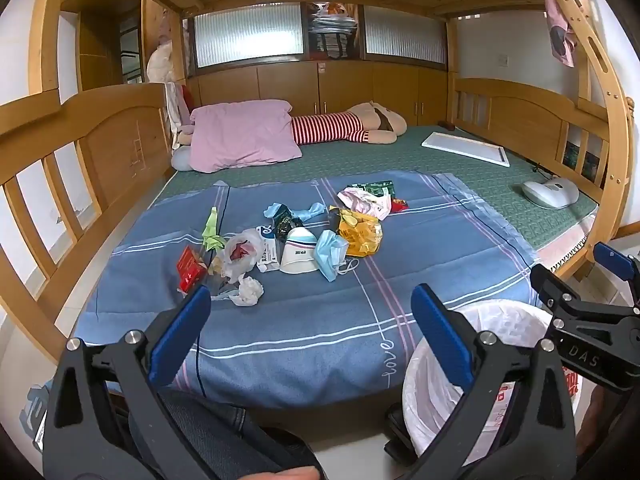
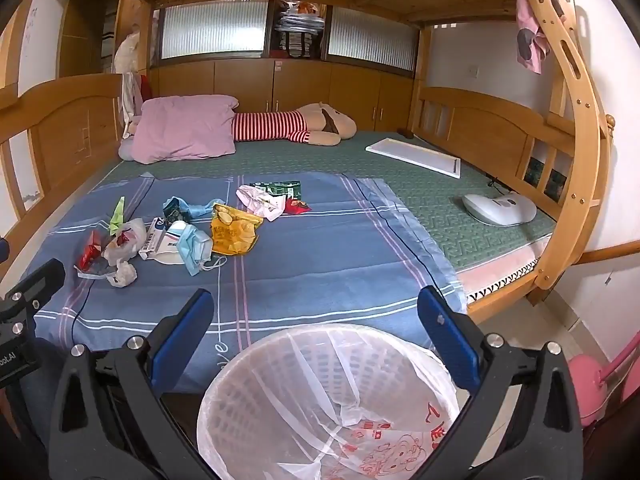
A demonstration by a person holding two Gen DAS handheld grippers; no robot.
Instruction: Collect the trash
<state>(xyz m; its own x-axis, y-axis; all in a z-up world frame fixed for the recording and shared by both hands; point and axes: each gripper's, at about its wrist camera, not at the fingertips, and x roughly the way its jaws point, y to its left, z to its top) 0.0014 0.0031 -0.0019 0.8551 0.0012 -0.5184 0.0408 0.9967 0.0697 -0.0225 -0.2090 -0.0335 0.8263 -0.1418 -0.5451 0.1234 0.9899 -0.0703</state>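
A pile of trash lies on the blue blanket (image 1: 304,332): a red packet (image 1: 188,267), a clear bag (image 1: 240,254), a crumpled tissue (image 1: 249,291), a white cup mask (image 1: 298,256), a blue face mask (image 1: 330,252), a yellow snack bag (image 1: 358,232) and a pink wrapper (image 1: 366,200). The same pile shows in the right wrist view, with the yellow snack bag (image 2: 234,234) in it. A white bin with a plastic liner (image 2: 328,404) stands on the floor by the bed's near edge. My left gripper (image 1: 310,306) is open and empty above the blanket. My right gripper (image 2: 316,308) is open and empty above the bin.
A pink pillow (image 1: 244,134) and a striped plush toy (image 1: 348,126) lie at the bed's far end. A white board (image 1: 466,148) and a white device (image 1: 552,192) lie on the green mat at the right. Wooden bed rails (image 1: 532,120) and a ladder (image 2: 576,120) frame the bed.
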